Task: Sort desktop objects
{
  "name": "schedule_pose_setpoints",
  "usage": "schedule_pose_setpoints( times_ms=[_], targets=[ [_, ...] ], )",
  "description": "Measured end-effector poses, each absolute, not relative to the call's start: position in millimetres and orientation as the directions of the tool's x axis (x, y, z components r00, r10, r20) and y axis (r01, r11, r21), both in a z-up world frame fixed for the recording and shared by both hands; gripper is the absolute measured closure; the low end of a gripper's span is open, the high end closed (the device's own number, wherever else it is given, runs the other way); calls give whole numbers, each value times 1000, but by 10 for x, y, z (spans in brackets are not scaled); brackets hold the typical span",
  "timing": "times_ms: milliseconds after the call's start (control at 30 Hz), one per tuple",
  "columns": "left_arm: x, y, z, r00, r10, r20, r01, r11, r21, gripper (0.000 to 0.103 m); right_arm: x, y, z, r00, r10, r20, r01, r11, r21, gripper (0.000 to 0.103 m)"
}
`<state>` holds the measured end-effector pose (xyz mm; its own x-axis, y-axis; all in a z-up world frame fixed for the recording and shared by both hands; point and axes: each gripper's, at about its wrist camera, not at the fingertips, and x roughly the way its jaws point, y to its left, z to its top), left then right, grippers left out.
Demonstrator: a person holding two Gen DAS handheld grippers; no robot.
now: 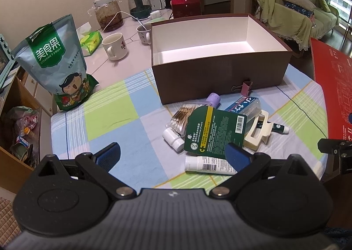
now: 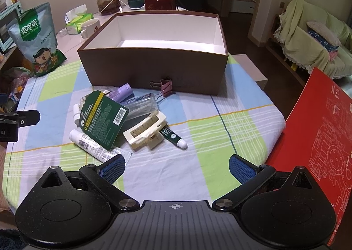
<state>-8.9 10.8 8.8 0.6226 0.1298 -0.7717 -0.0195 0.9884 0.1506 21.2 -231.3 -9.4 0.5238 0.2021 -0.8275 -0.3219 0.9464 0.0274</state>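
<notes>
Grippers left [image 1: 173, 155] and right [image 2: 177, 167] both wide, empty, above checked cloth [image 2: 220, 131]; toiletry pile [image 2: 123, 118] before brown box [image 2: 154, 67].

Both wrist cameras hang low over the near table edge, the left one from the left, the right from the right, sharing the brown box [image 1: 220, 72] [image 2: 154, 67] and clutter before it.

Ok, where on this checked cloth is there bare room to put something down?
Free: the cloth right of the cream hair clip, toward the red board, and between snack bag and pile. Crowded: before the brown box.
</notes>
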Motion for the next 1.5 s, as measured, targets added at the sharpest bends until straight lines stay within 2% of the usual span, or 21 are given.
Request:
schedule_pose_setpoints(
  times_ms=[933, 1500],
  targets=[
    [-157, 185, 37, 616, 126, -777, -40, 991, 129, 2, 204, -2260, -117, 523, 213, -825, -338, 941, 29, 0],
    [-88, 242, -171, 601, 109, -792, -20, 992, 121, 2, 241, -2280, -225, 548, 283, -787, -409, 912, 43, 0]
  ],
)
